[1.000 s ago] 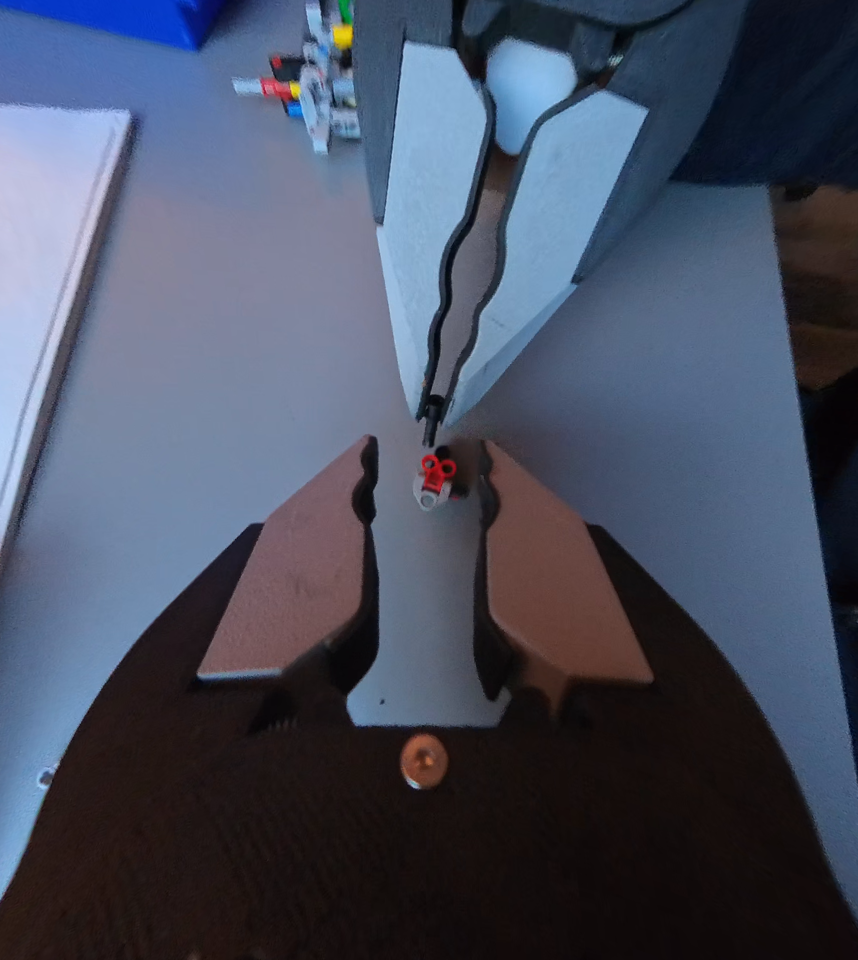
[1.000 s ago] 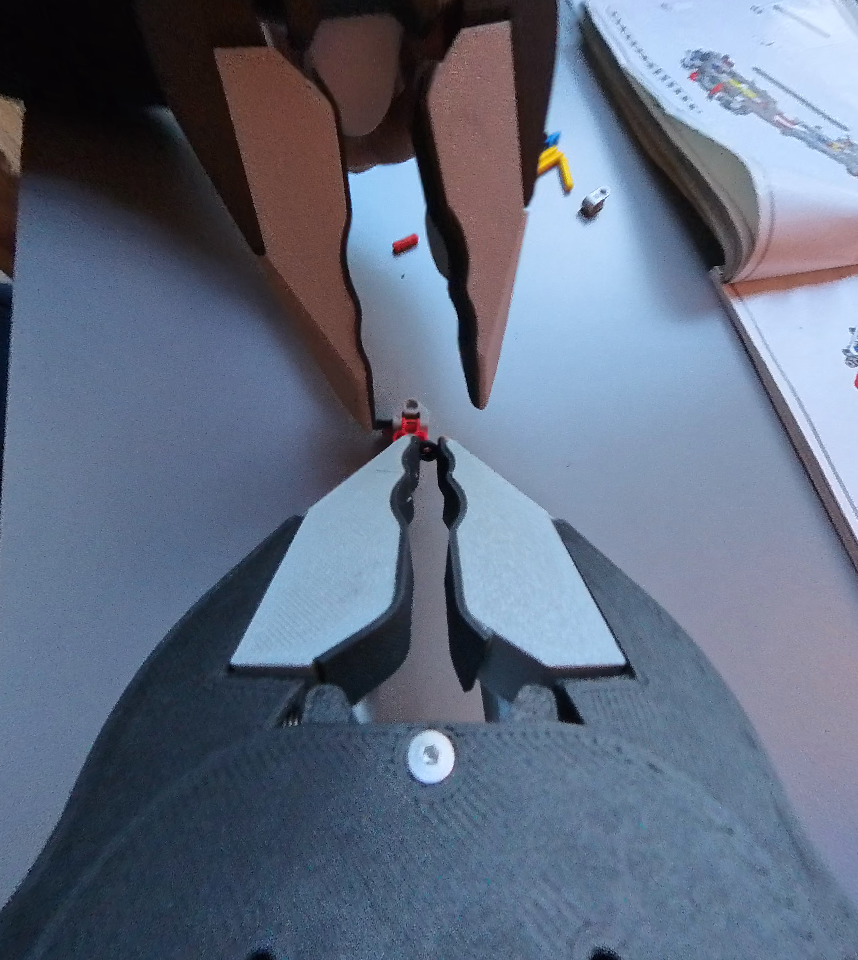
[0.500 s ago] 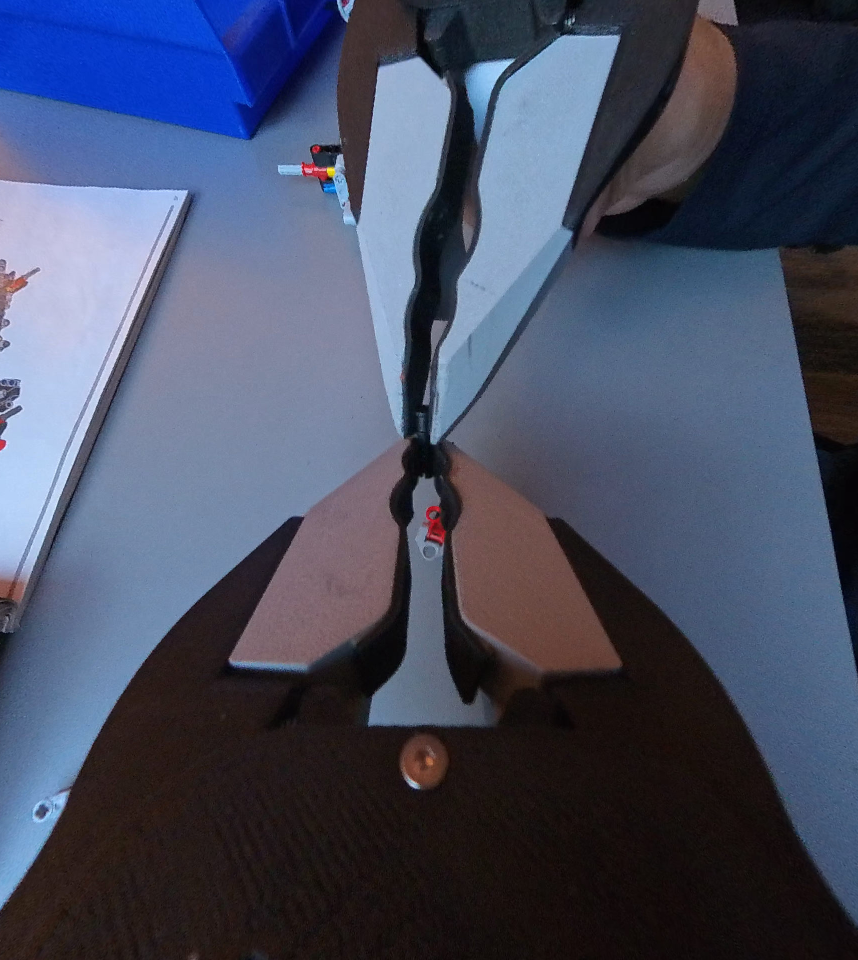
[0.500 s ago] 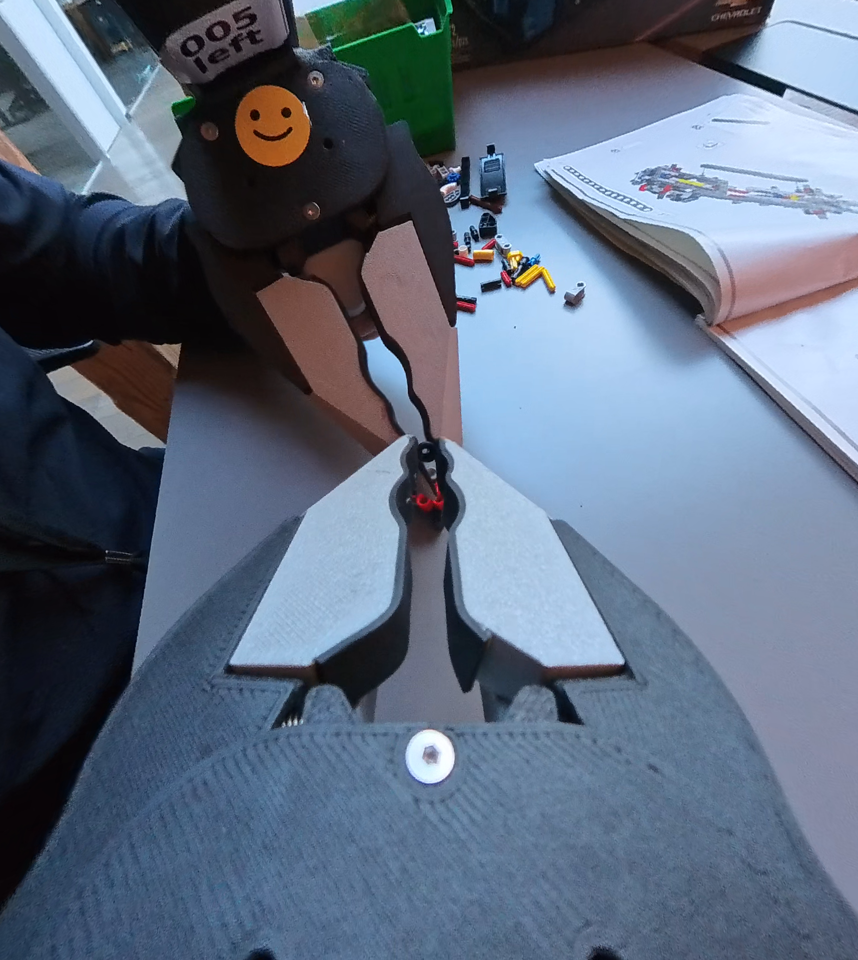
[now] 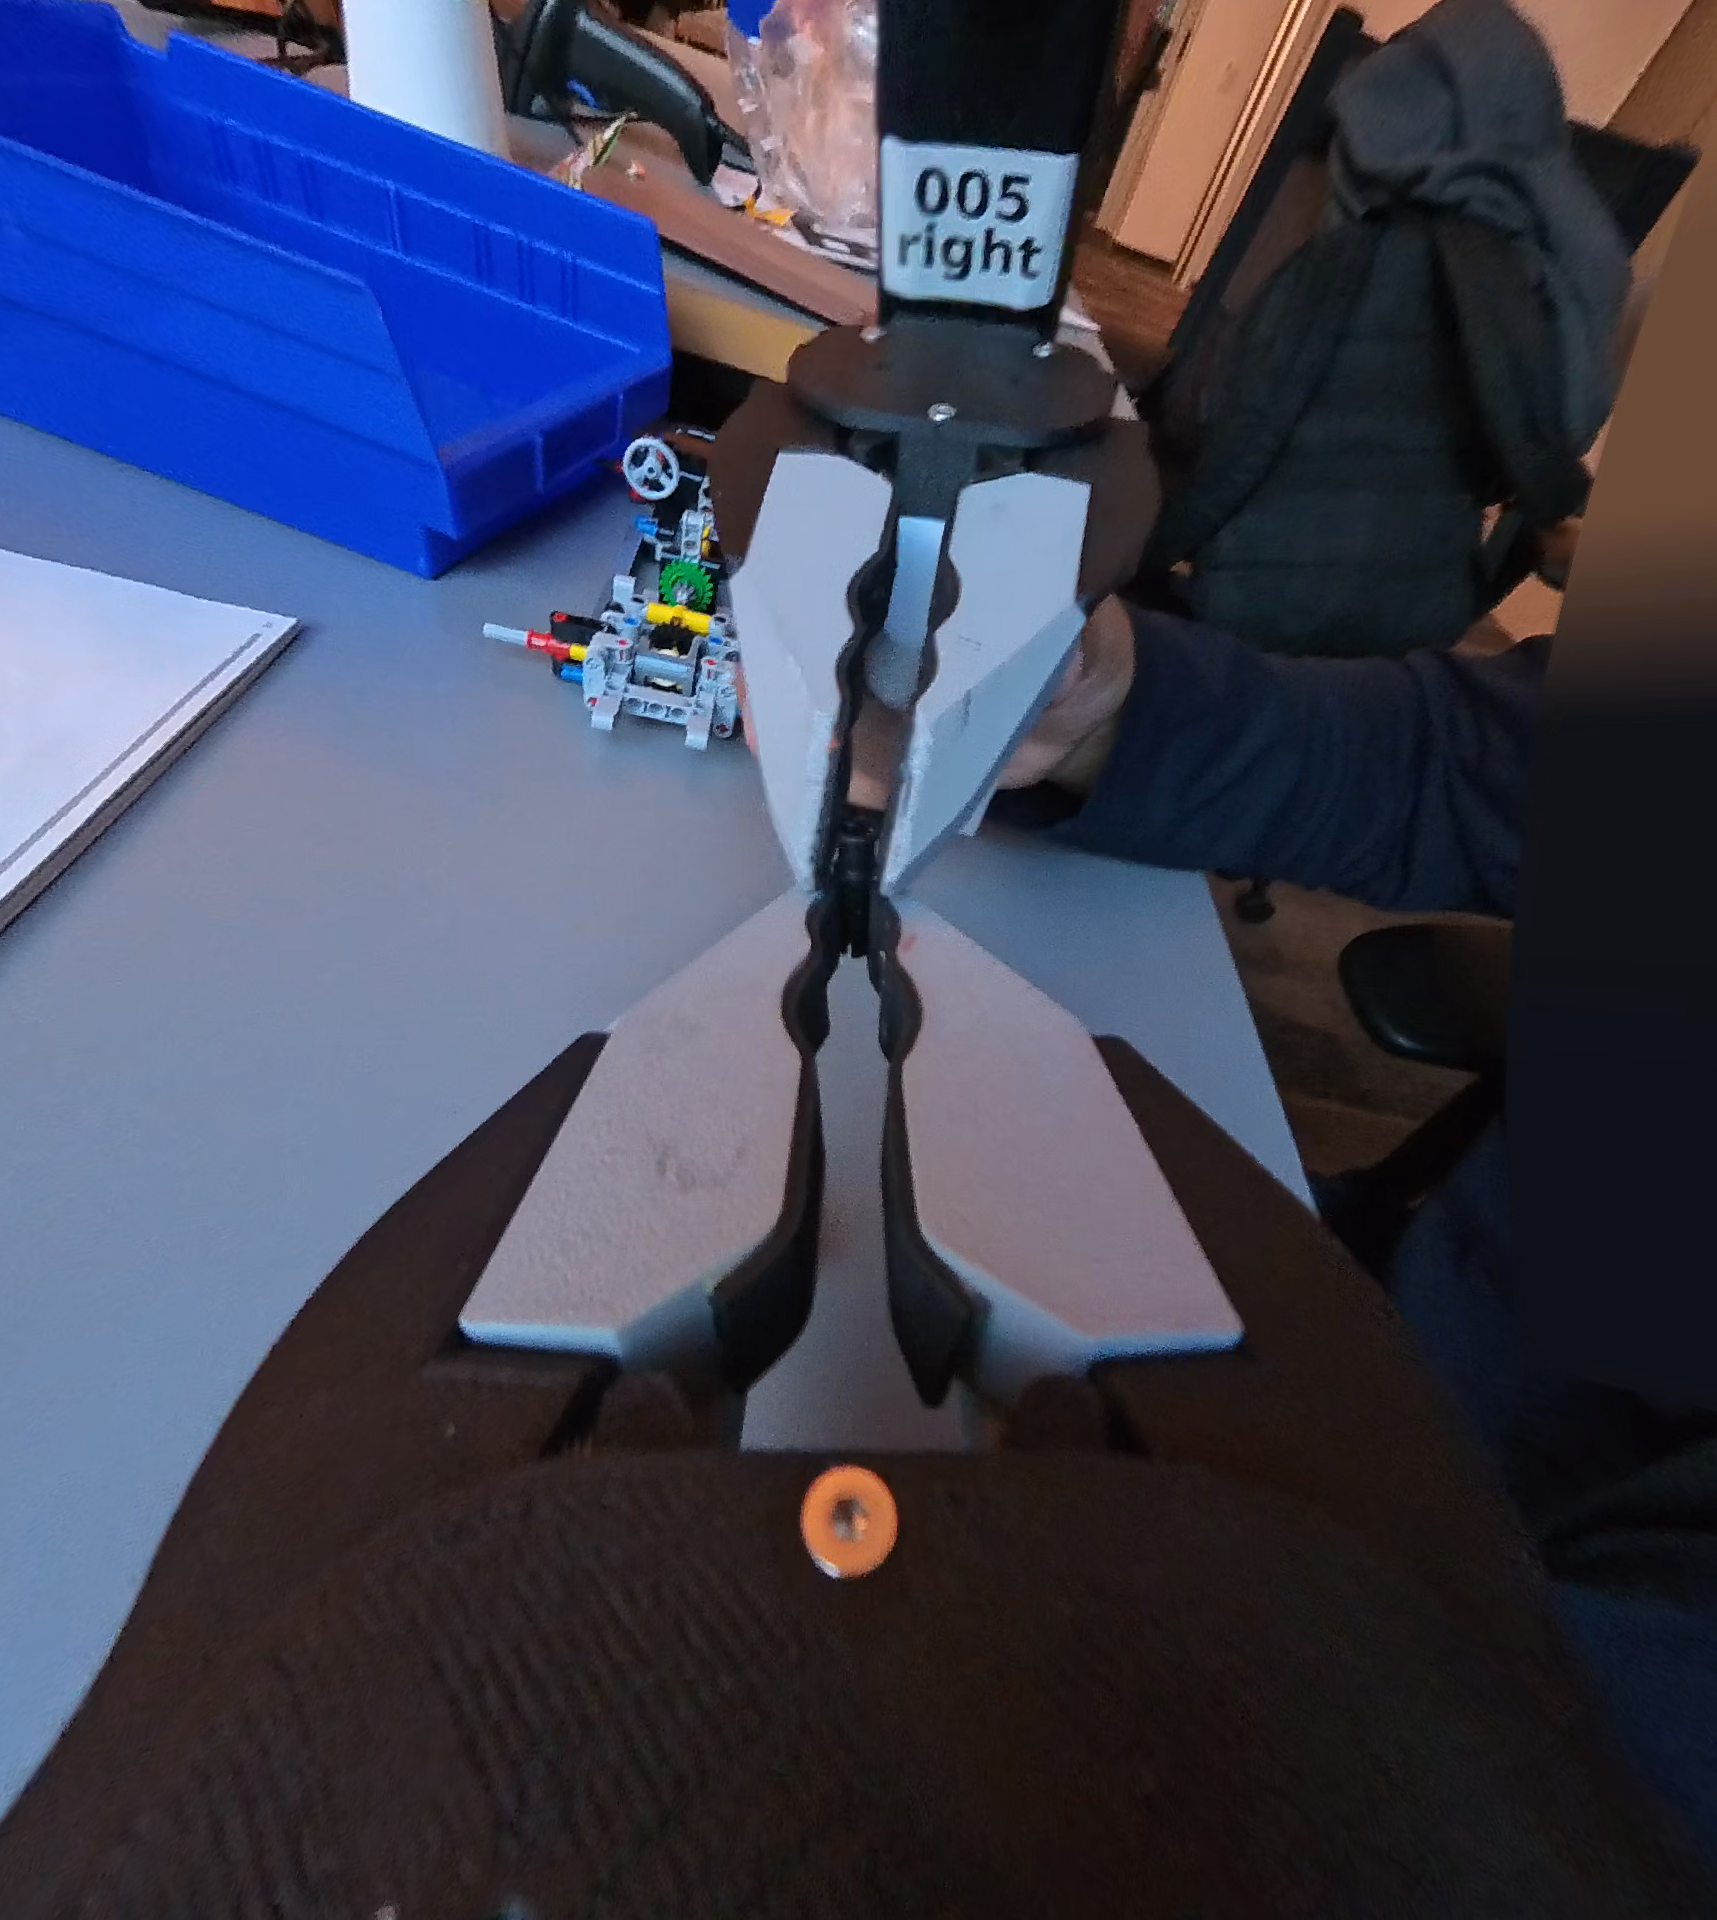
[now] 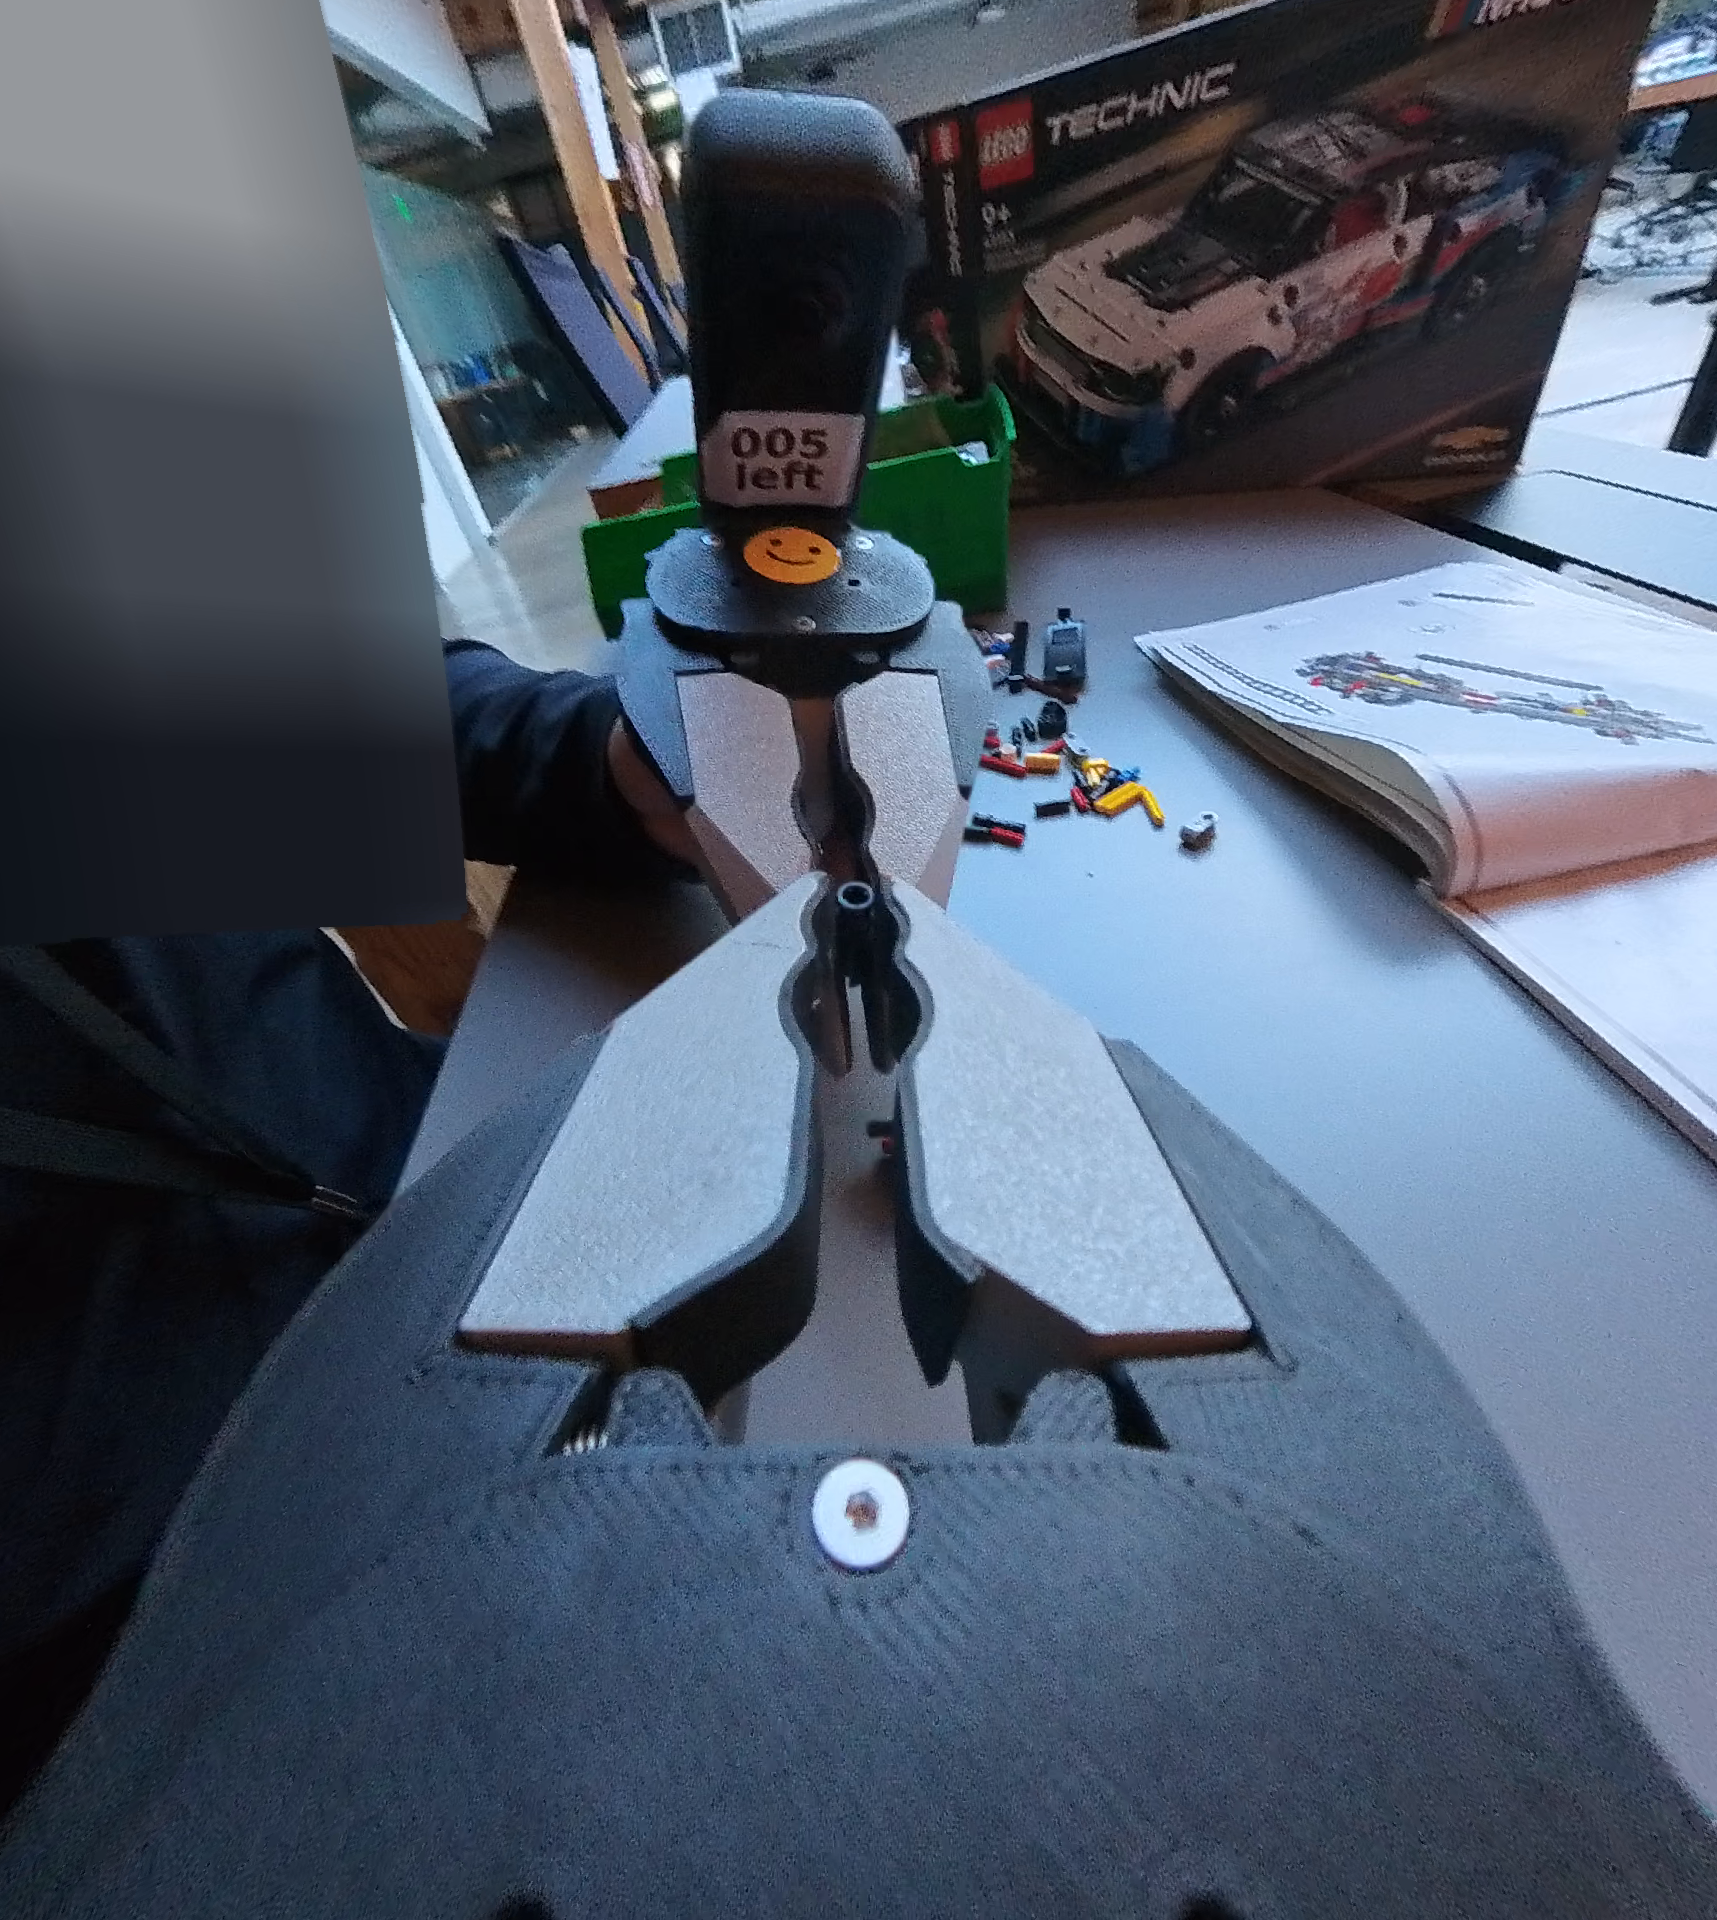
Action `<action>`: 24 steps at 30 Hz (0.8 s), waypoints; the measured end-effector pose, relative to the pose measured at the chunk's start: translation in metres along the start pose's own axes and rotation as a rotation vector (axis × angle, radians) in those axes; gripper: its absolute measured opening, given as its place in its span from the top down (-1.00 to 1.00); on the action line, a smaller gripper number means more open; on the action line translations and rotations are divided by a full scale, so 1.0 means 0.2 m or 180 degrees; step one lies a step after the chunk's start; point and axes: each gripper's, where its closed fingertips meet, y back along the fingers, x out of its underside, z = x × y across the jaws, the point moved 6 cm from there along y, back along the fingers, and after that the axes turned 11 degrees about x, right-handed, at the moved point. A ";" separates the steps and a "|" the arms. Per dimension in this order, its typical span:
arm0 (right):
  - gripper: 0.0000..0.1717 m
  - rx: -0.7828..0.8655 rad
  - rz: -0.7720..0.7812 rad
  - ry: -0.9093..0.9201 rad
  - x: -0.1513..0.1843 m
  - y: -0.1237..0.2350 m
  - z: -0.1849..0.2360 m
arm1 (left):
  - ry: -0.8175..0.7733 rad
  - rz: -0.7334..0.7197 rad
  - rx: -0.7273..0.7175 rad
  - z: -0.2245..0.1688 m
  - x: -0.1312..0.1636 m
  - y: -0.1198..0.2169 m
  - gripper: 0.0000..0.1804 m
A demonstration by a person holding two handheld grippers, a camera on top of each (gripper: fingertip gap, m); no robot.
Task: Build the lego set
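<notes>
Seeing both grippers meeting tip to tip above the grey table. In the right wrist view I am reading the right gripper as clenched on a small black pin, its hollow round end facing the camera's far side between the two pads. The left wrist view is giving me the same pin only as a dark sliver at the right gripper's tips; the left gripper is closed there too, its tips right against that pin, but I am unable to tell whether it is gripping the pin or merely touching it.

Only the left wrist view is showing the part-built grey model with a green gear, and the blue bin behind it. Only the right wrist view is showing the scattered small parts, the green bin, the kit box and the open instruction booklet.

A jacket-draped chair is standing off the table's edge. A dark-sleeved hand is holding the right gripper. Blurred patches are covering part of each view. A red speck low between the right gripper's fingers is too small for me to identify.
</notes>
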 end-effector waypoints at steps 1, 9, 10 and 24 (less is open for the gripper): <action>0.97 -0.0047 -0.0040 -0.0046 0.00 0.00 0.00 | 0.0012 -0.0032 0.0019 0.00 0.00 0.00 0.98; 0.97 0.0116 0.0002 0.0109 0.01 0.00 -0.02 | -0.0180 0.0086 -0.0206 0.02 0.01 0.01 0.98; 0.97 0.0127 0.0013 0.0143 0.01 0.00 -0.01 | -0.0227 0.0127 -0.0240 0.02 0.01 0.01 0.98; 0.96 0.0022 0.0103 -0.0065 0.02 0.01 -0.03 | -0.0371 0.0216 -0.0393 0.02 0.02 0.00 0.99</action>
